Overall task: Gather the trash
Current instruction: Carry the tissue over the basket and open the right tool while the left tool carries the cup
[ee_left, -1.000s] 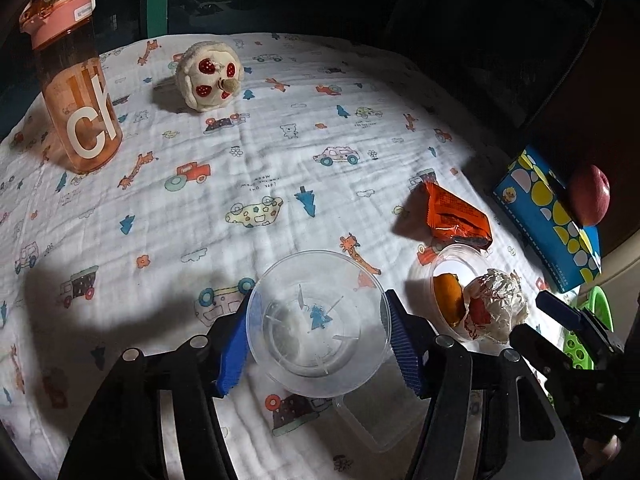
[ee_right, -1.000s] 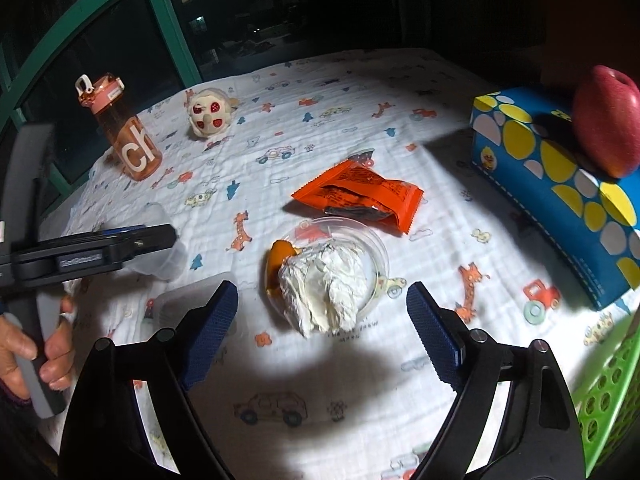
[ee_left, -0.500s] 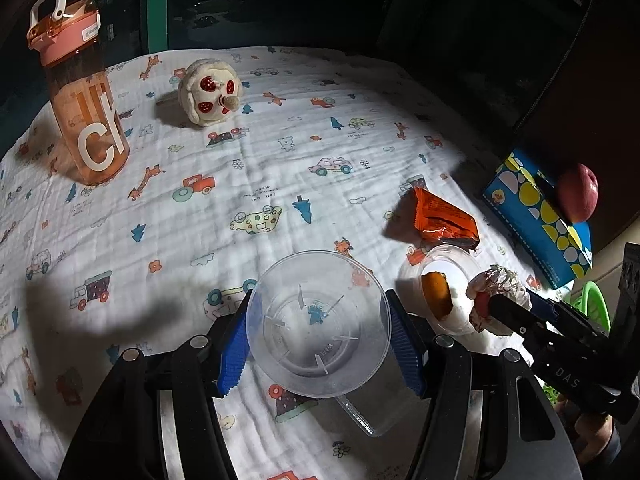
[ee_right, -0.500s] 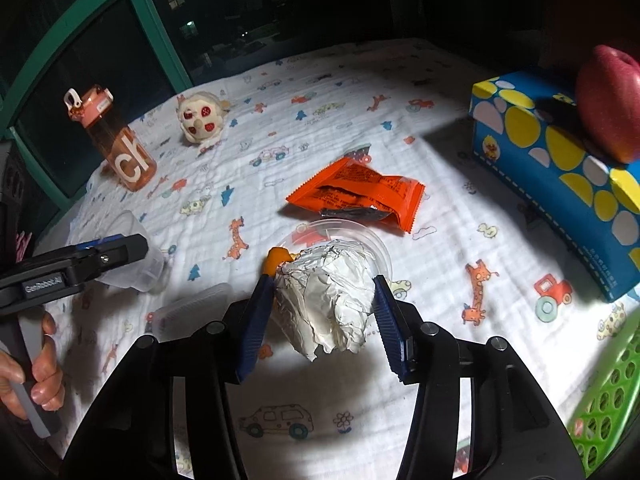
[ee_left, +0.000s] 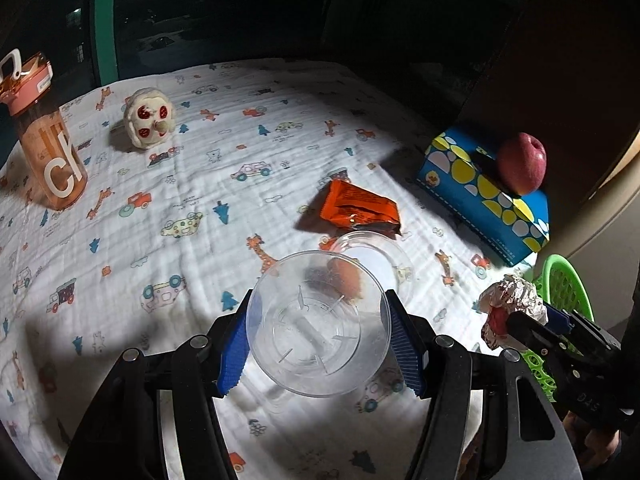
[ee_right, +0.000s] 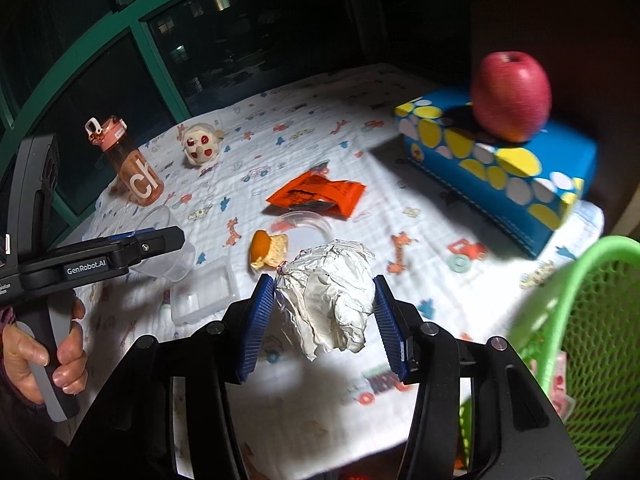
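Here the right gripper (ee_right: 324, 316) clamps a crumpled silver-white foil wad (ee_right: 332, 300), the left gripper (ee_left: 318, 338) a clear plastic cup (ee_left: 318, 324).

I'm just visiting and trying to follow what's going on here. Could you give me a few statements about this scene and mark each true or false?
1. The right gripper is clamped on a crumpled foil ball. True.
2. The left gripper holds an orange snack wrapper. False: it holds a clear plastic cup; the orange wrapper lies on the cloth.
3. A red apple sits on top of the blue box. True.
4. The orange water bottle lies on its side. False: it stands upright.
5. The green basket is at the right edge of the table. True.
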A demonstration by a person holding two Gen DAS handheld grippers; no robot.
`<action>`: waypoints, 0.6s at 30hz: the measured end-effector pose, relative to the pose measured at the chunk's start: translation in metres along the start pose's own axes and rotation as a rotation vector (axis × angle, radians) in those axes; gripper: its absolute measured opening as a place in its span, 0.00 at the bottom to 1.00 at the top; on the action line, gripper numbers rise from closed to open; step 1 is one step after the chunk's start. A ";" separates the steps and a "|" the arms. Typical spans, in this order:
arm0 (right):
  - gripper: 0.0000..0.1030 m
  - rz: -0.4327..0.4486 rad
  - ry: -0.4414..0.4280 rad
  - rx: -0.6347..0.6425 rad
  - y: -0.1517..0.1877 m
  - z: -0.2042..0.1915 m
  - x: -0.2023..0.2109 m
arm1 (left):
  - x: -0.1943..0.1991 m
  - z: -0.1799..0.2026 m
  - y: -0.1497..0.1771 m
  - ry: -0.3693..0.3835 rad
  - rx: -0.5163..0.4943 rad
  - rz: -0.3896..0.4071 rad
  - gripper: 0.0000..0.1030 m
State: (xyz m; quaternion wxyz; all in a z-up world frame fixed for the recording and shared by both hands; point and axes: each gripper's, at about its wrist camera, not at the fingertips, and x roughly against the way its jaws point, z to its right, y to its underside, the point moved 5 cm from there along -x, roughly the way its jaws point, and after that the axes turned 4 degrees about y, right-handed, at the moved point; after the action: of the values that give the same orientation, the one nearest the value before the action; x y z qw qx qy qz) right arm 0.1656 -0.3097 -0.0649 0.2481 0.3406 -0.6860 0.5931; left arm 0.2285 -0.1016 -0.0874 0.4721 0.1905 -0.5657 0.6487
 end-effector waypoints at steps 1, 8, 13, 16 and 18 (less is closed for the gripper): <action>0.49 0.006 0.007 -0.006 0.001 0.005 0.006 | 0.000 0.009 0.001 0.007 -0.011 -0.002 0.58; 0.49 0.043 0.062 -0.059 0.015 0.047 0.045 | 0.001 0.068 0.004 0.058 -0.090 -0.005 0.58; 0.50 0.057 0.119 -0.111 0.030 0.084 0.069 | 0.001 0.111 0.005 0.091 -0.150 -0.007 0.58; 0.50 0.063 0.154 -0.139 0.039 0.106 0.082 | 0.000 0.137 0.006 0.115 -0.185 -0.011 0.58; 0.50 0.066 0.180 -0.156 0.045 0.121 0.090 | -0.001 0.154 0.008 0.128 -0.210 -0.014 0.58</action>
State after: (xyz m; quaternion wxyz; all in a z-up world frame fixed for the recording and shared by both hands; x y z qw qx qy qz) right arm 0.0811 -0.4409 -0.0474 0.3147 0.2427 -0.7158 0.5741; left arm 0.1785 -0.2422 -0.0482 0.5292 0.1023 -0.5980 0.5932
